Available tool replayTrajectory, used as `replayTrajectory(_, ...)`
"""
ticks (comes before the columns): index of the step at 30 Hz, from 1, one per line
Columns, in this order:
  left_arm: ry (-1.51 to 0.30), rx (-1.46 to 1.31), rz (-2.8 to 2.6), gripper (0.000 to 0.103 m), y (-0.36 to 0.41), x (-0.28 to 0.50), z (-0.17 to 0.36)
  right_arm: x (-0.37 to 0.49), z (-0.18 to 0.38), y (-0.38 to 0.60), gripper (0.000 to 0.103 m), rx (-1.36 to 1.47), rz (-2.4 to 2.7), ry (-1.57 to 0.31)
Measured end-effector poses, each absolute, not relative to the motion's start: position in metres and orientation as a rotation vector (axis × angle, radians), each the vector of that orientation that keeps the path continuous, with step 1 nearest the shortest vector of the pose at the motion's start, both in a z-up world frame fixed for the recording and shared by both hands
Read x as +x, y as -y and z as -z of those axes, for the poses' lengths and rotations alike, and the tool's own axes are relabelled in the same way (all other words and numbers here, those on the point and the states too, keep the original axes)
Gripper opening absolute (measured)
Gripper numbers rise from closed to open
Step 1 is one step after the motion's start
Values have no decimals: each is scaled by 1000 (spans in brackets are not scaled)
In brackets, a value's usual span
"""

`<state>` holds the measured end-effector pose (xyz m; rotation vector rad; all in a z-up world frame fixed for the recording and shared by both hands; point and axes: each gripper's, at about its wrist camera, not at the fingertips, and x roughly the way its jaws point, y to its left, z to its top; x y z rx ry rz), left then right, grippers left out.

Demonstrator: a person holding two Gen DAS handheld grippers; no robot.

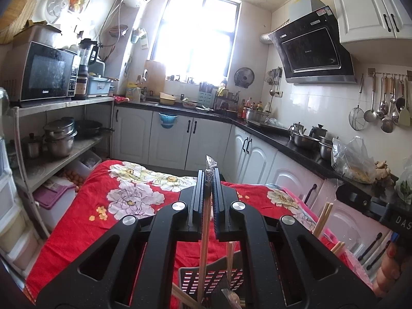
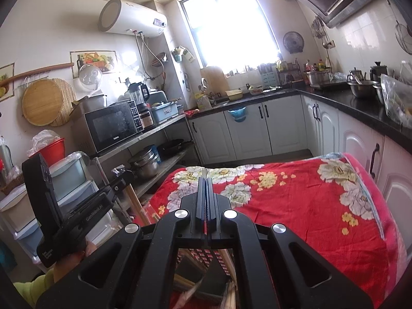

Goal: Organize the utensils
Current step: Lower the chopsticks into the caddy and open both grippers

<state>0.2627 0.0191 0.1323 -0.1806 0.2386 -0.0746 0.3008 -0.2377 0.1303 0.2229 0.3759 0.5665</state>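
Observation:
My left gripper (image 1: 208,175) is shut on a plastic-wrapped bundle of wooden chopsticks (image 1: 204,247). The wrapper's crimped end (image 1: 210,163) sticks out past the fingertips and the sticks hang down below the jaws. A dark slotted utensil basket (image 1: 211,280) sits under it on the red floral cloth. More chopsticks (image 1: 323,219) stand at the right. My right gripper (image 2: 206,180) is shut with a thin pale edge of wrapper (image 2: 204,172) showing between the tips. The basket (image 2: 206,265) and chopsticks (image 2: 230,296) lie below it. The left gripper's body (image 2: 77,213) shows at the left.
The table wears a red floral cloth (image 1: 123,198). White cabinets and a black counter (image 1: 283,139) with pots run along the right and back. A metal shelf (image 1: 59,108) with a microwave and pans stands at the left. Plastic drawers (image 2: 69,180) stand by the shelf.

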Motion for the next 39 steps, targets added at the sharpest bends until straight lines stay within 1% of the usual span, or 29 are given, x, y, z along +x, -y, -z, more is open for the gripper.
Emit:
replayTrajectory(6,-254,-189,85,3,-20,259,-129,293,-121,244,1,249,-556,-397)
replayTrajectory(16,-355,-250,123,3,-27,245,-120,279,-110,249,1,248,-516,-421)
replayTrajectory(29,-402,-272,150,4,-32,231,-112,266,-105,251,1,238,-499,-435)
replayTrajectory(31,-406,-274,152,10,-33,231,-113,264,-104,251,1,237,-497,-436)
replayTrajectory(33,-409,-275,152,12,-34,230,-114,264,-104,252,1,237,-497,-438)
replayTrajectory(36,-408,-277,153,13,-34,229,-115,263,-104,252,2,230,-494,-443)
replayTrajectory(37,-408,-275,153,14,-34,228,-114,262,-104,252,2,227,-495,-446)
replayTrajectory(38,-409,-274,153,16,-34,228,-114,262,-104,252,4,225,-496,-447)
replayTrajectory(39,-411,-274,155,21,-34,227,-114,261,-103,251,11,222,-496,-450)
